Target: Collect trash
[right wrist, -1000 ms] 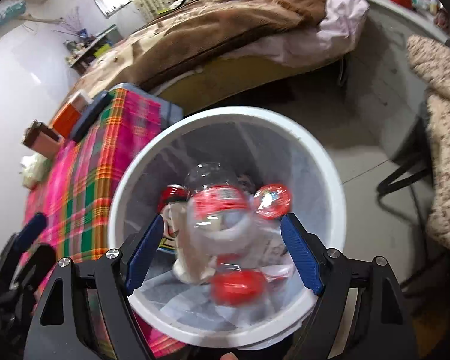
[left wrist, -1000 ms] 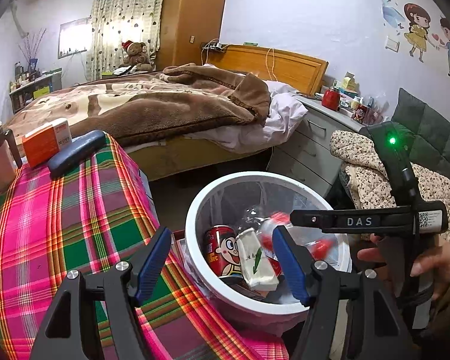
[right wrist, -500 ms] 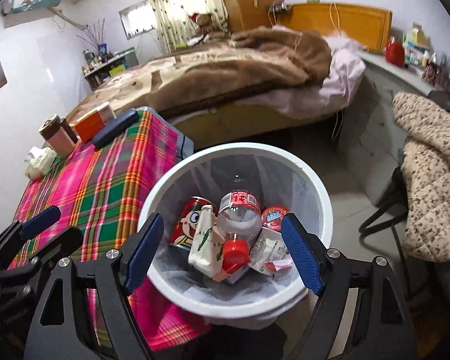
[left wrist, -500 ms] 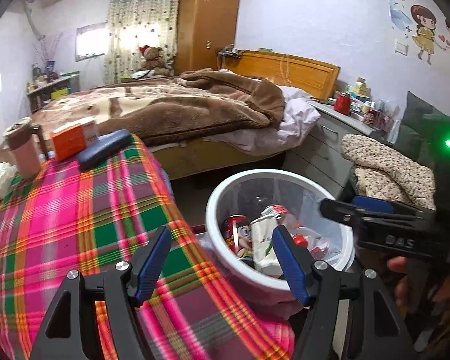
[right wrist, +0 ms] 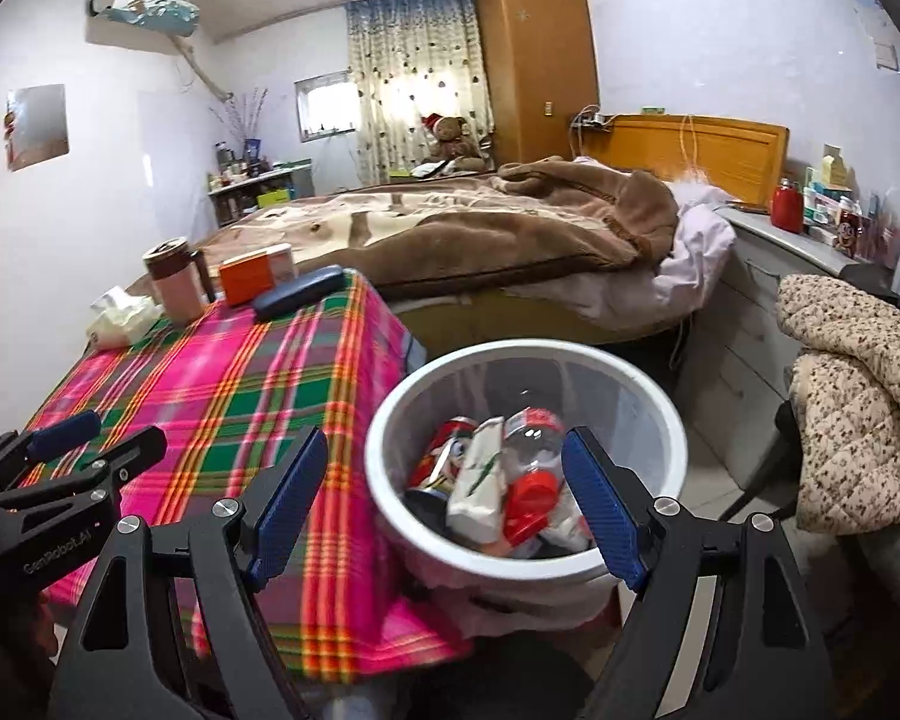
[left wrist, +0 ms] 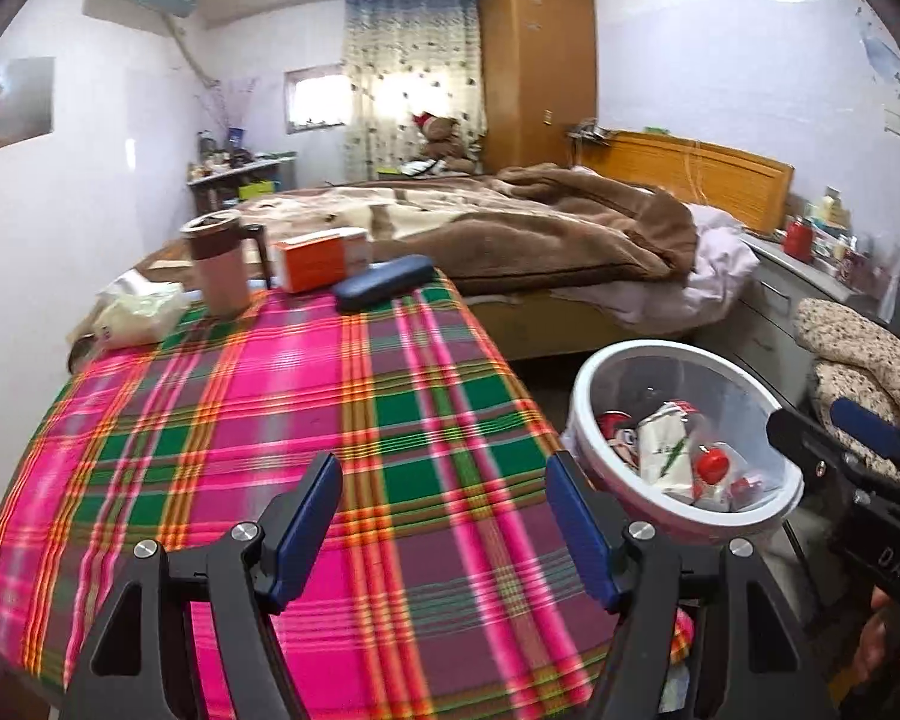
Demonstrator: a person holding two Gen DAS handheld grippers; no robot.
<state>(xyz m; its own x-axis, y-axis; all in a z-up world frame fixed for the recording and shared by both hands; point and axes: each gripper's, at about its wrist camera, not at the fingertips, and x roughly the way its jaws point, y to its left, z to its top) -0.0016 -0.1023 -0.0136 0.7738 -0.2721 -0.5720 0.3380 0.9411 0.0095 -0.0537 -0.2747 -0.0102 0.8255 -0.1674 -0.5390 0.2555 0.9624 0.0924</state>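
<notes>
Pulling back from the white round trash bin [right wrist: 525, 354], both grippers, left gripper [left wrist: 444, 516] and right gripper [right wrist: 444, 504], had swung toward the plaid-clothed tabletop [left wrist: 258, 396]. Their jaws stood open and empty, so the last drop looked finished.

You can read two things. The letters "DAS" stand in white on the black body of the right gripper [left wrist: 852, 450] — low at the right edge. "GenRobot.AI" stands on the black side of the left gripper [right wrist: 75, 441] — faint grey letters.
</notes>
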